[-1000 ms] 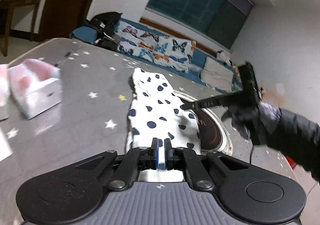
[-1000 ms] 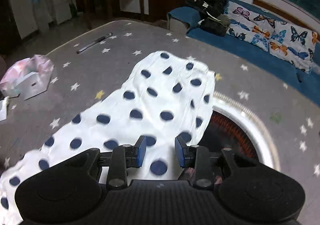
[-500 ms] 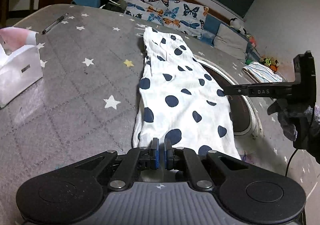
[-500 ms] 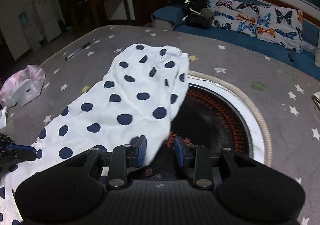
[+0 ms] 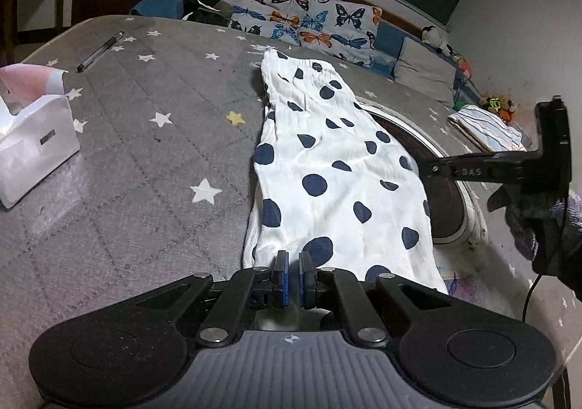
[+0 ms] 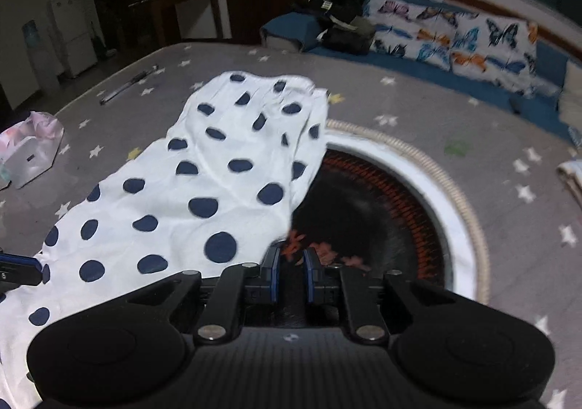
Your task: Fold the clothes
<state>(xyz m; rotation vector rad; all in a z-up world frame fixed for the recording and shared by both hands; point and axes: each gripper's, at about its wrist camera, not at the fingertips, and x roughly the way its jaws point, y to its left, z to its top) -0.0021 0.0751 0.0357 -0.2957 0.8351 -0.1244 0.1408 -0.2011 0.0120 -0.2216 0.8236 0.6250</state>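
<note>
Left tool [image 5: 294, 276] narrowly parted over spotted garment [image 5: 338, 176], right tool [image 6: 291, 270] narrow, empty, tissue box [image 5: 32, 139], pen [image 5: 100, 51] nearby

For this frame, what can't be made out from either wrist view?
- Near hem of the polka-dot garment: left wrist view, hidden under the left gripper, so its grip is unclear.
- Right gripper: right wrist view, motion blur; whether it pinches the cloth edge is unclear.
- Garment type: only one folded layer shows.
- Red marks on the round heater: blurred.

Black two-finger grippers [image 5: 293, 280], blue pads [image 6: 273, 274], silver screws, grey ribbed housing, "DAS" lettering, dark glove [image 5: 529, 223], black cable.
</note>
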